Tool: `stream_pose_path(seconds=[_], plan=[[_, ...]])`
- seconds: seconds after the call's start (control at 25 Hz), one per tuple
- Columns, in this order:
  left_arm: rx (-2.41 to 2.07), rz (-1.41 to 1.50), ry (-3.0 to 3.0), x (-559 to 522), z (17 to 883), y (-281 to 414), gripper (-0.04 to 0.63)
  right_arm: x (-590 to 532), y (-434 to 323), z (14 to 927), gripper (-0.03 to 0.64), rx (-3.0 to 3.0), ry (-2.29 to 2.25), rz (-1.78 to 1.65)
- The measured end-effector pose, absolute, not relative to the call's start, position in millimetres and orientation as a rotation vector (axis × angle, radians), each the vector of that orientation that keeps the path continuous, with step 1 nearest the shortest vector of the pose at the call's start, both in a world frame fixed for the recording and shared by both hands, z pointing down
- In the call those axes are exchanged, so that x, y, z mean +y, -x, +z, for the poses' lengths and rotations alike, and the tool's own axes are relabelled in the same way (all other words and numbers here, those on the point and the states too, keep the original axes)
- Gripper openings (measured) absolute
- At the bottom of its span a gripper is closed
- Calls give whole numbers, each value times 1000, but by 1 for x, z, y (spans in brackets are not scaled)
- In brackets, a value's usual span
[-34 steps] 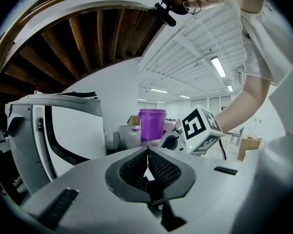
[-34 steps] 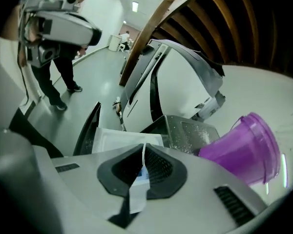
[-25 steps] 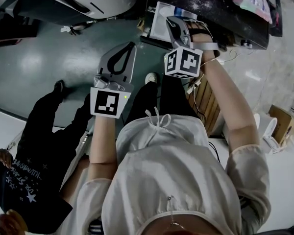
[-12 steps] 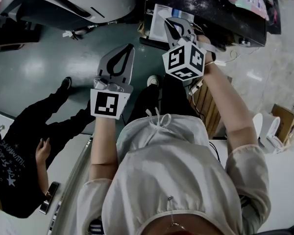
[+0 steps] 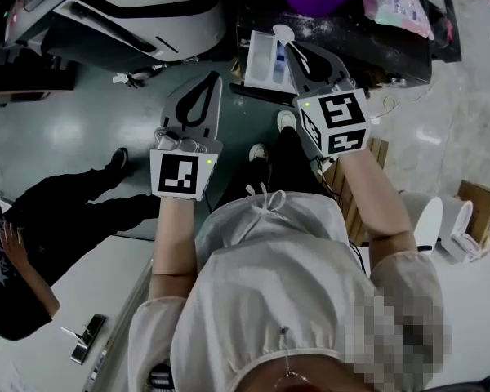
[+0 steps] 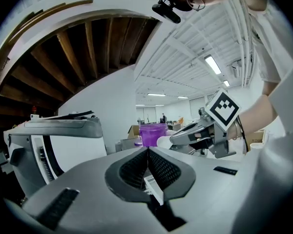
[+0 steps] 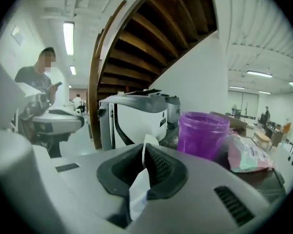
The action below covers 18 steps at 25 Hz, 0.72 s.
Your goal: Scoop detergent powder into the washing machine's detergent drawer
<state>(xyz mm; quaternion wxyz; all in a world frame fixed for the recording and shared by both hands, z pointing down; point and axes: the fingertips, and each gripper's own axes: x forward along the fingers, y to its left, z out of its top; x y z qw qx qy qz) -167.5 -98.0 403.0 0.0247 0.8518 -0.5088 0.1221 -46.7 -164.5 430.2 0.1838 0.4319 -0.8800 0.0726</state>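
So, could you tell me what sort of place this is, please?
Probably a large open workshop or lab hall, not a home laundry: a washing machine stands by a curved wooden staircase, with ceiling strip lights.

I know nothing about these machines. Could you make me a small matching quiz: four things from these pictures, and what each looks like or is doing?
Things:
1. left gripper
2. right gripper
3. tub
4. bag

Descriptions:
A. purple
B. shut, holding nothing
C. pinkish, lying beside the tub
D. shut on the white scoop

Pairs: 1-B, 2-D, 3-A, 4-C
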Motion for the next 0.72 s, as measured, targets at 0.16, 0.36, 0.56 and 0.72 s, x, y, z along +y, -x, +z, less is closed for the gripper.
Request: stream_pose_path(seconds=[0.16, 0.36, 0.56, 0.72], plan=[[-1575, 345, -2692, -104, 373, 158, 21, -158, 29, 390, 11, -2595, -1327, 207], [-1552, 317, -2768, -108, 342, 142, 21, -147, 8, 346, 11, -2634, -1415, 48], [-1548, 266, -2821, -111, 317, 128, 21, -139, -11, 317, 11, -2645, -1463, -89], [-1596, 195, -2846, -119, 297, 122, 21, -137, -30, 301, 9, -2627, -1562, -164]])
